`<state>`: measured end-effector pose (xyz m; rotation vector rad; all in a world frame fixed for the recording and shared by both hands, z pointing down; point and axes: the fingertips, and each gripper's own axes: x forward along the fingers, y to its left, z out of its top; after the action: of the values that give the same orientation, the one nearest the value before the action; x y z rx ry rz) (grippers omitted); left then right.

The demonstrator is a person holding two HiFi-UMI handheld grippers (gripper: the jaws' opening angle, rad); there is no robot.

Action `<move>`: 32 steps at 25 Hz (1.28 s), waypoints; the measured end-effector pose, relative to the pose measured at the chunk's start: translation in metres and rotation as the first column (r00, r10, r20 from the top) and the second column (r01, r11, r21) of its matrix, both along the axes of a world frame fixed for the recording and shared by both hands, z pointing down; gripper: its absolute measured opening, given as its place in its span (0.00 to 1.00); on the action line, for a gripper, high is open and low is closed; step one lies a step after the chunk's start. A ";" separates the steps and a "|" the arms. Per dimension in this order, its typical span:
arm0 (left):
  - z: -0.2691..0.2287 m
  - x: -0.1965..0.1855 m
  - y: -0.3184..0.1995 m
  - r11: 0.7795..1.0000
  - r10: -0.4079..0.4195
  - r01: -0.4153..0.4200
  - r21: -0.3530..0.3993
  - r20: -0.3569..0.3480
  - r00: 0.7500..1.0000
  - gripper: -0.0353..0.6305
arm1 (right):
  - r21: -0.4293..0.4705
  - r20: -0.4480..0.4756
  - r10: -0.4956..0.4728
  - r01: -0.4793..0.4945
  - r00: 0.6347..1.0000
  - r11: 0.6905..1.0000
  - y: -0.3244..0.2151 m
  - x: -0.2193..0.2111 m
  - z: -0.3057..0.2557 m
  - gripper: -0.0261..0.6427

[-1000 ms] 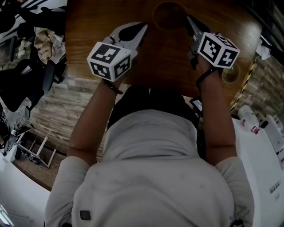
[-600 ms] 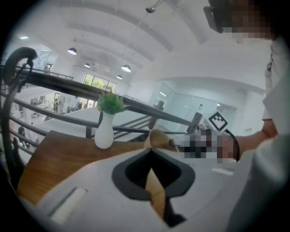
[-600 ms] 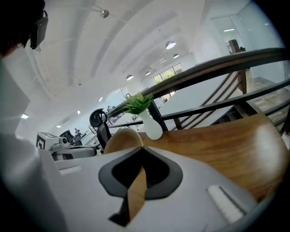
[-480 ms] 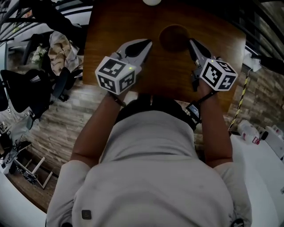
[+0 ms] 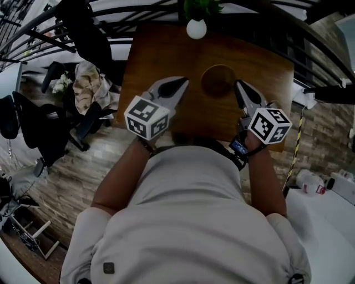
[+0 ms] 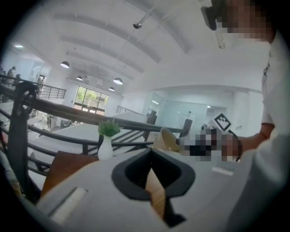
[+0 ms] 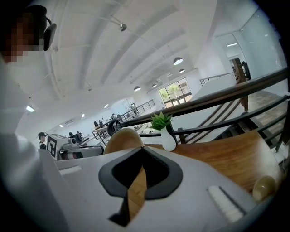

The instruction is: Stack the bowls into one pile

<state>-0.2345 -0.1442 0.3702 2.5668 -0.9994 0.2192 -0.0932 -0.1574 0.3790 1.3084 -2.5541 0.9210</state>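
A brown wooden bowl (image 5: 218, 81) hangs above the wooden table (image 5: 161, 61). My right gripper (image 5: 238, 85) is shut on the bowl's right rim. In the right gripper view the bowl (image 7: 121, 138) rises just left of the jaw tips. The left gripper view has the bowl (image 6: 165, 139) tilted in the air, level with my right hand. My left gripper (image 5: 182, 83) is shut and holds nothing, a hand's width left of the bowl. Both point away from me over the table.
A white vase with a green plant (image 5: 196, 26) stands at the table's far edge, in front of a dark railing (image 5: 105, 14). A small tan round thing (image 7: 265, 188) lies on the table at the right. Chairs and clutter (image 5: 83, 89) stand on the floor at the left.
Both grippers have risen away from the table, the bowl going up with the right one. The table looks smaller, and the vase and railing have come into view.
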 end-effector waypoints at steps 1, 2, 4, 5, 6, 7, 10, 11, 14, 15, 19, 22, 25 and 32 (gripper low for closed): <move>-0.004 -0.003 0.003 1.000 0.001 -0.001 0.007 -0.002 1.000 0.06 | 0.011 0.001 -0.003 0.003 1.000 1.000 0.005 -0.004 -0.007 0.06; -0.008 -0.006 0.007 1.000 0.003 -0.003 0.016 -0.003 1.000 0.06 | 0.021 0.003 -0.004 0.004 1.000 1.000 0.010 -0.007 -0.013 0.06; -0.016 -0.009 0.014 0.999 0.009 -0.009 0.031 -0.007 1.000 0.06 | 0.034 0.007 -0.005 0.005 1.000 0.999 0.020 -0.014 -0.022 0.06; -0.019 -0.011 0.018 0.999 0.013 -0.012 0.037 -0.008 1.000 0.06 | 0.037 0.009 -0.005 0.004 1.000 0.999 0.024 -0.016 -0.025 0.06; -0.021 -0.012 0.021 0.999 0.017 -0.016 0.043 -0.010 1.000 0.06 | 0.039 0.009 -0.003 0.003 1.000 0.999 0.028 -0.019 -0.027 0.06; -0.024 -0.013 0.024 0.999 0.022 -0.021 0.049 -0.012 1.000 0.06 | 0.043 0.006 -0.001 0.001 1.000 0.999 0.031 -0.021 -0.029 0.06; -0.027 -0.019 0.027 0.998 0.031 -0.030 0.057 -0.017 0.999 0.06 | 0.055 -0.014 0.006 -0.005 1.000 0.998 0.037 -0.026 -0.033 0.06; -0.027 -0.020 0.027 0.998 0.033 -0.032 0.055 -0.019 0.999 0.06 | 0.055 -0.018 0.011 -0.010 1.000 0.998 0.038 -0.027 -0.033 0.06; -0.022 -0.021 0.028 0.998 0.044 -0.042 0.043 -0.034 0.998 0.06 | 0.039 -0.029 0.031 -0.030 0.999 0.999 0.042 -0.024 -0.029 0.06; -0.020 -0.020 0.029 0.998 0.046 -0.044 0.042 -0.041 0.998 0.06 | 0.033 -0.035 0.037 -0.035 0.999 0.999 0.044 -0.022 -0.027 0.06; -0.021 -0.011 0.028 0.998 0.052 -0.049 0.045 -0.065 0.997 0.06 | 0.020 -0.058 0.052 -0.051 0.997 0.999 0.051 -0.009 -0.027 0.06; -0.025 0.001 0.027 0.996 0.068 -0.065 0.054 -0.068 0.995 0.06 | 0.025 -0.067 0.068 -0.066 0.995 0.998 0.055 0.006 -0.031 0.06; -0.030 0.018 0.022 0.995 0.073 -0.068 0.071 -0.070 0.995 0.06 | 0.034 -0.064 0.087 -0.085 0.994 0.996 0.056 0.025 -0.034 0.06; -0.034 0.093 0.017 0.993 0.088 -0.083 0.079 -0.059 0.994 0.06 | 0.030 -0.045 0.116 -0.115 0.992 0.993 0.059 0.104 -0.031 0.06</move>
<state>-0.1416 -0.1271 0.3360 2.6713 -0.8931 0.1254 0.0104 -0.0980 0.3475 1.4808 -2.4877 0.8673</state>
